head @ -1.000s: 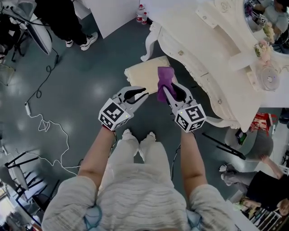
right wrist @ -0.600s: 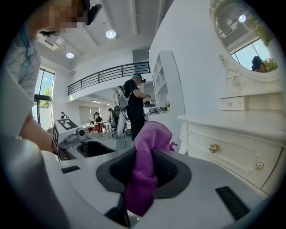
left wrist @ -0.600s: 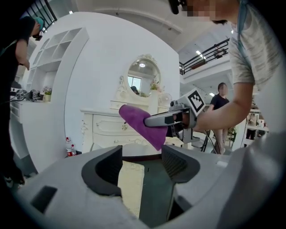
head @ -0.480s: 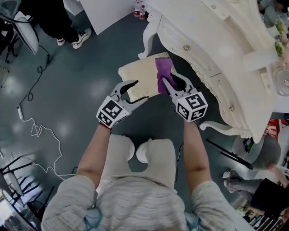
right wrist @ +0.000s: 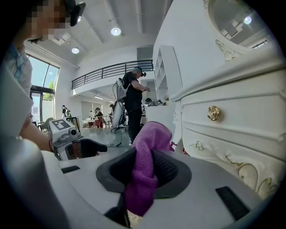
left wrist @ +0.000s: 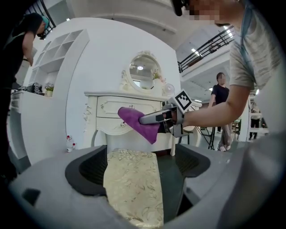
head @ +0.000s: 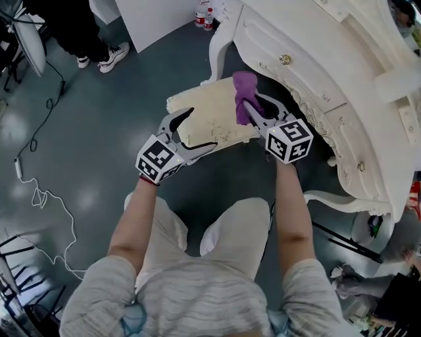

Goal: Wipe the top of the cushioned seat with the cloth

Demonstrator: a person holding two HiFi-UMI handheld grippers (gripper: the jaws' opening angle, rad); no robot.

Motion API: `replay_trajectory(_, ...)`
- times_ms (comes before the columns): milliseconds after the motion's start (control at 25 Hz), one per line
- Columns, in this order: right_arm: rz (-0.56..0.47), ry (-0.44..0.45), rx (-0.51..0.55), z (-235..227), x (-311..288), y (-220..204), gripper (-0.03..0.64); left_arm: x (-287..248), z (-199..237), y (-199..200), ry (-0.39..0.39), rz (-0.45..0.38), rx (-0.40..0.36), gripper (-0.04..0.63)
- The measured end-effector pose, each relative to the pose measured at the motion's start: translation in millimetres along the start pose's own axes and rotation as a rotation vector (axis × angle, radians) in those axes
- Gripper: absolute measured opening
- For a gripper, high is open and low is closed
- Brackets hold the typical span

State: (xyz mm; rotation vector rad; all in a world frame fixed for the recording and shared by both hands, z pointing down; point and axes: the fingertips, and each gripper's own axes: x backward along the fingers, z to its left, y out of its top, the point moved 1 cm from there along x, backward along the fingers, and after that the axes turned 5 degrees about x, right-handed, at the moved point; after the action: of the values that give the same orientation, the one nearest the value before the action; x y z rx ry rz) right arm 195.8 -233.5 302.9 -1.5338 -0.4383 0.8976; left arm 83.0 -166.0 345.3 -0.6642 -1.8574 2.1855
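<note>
The cushioned seat is a cream stool with a leaf-patterned top, standing in front of the white dressing table. My right gripper is shut on a purple cloth, which it holds over the seat's right end next to the table. In the right gripper view the cloth hangs bunched between the jaws. My left gripper hovers over the seat's near left edge. Its jaws are opening, and the seat top shows between them with the pads clear of it. The right gripper and cloth show ahead of it.
The dressing table's carved drawers stand close on the right, with its leg behind the seat. Bottles stand on the floor at the far end. A cable trails on the grey floor at left. Another person's shoes are at upper left.
Both grippers have moved forward, from short of the seat to over it. The left jaws have spread from nearly closed to wide. The cloth stays in the right gripper.
</note>
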Motion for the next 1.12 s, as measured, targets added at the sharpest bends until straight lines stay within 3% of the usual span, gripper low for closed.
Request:
replay_trajectory(240,0.015,-0.004,0.07,-3,-18,-38,0.098,-7,5,-44,0.012,0.006,-0.05,0.491)
replay_trajectory(440,0.046,-0.008,0.124,-5,-30,-57,0.098,-4,4,-78,0.052,0.037,-0.072,0.58)
replay_trajectory(600,0.098,-0.017,0.161,-14,-43,-65,0.098,-2,6,-104,0.082,0.073,-0.06,0.591)
replay_trajectory(840,0.224,-0.074,0.206,-42,-58,-80,0.098,-7,21,-137,0.105,0.154,-0.034,0.591)
replay_trajectory(1120,0.475,-0.19,0.316,-96,-73,-108,0.099,-16,24,-155,0.133,0.217,-0.093,0.591)
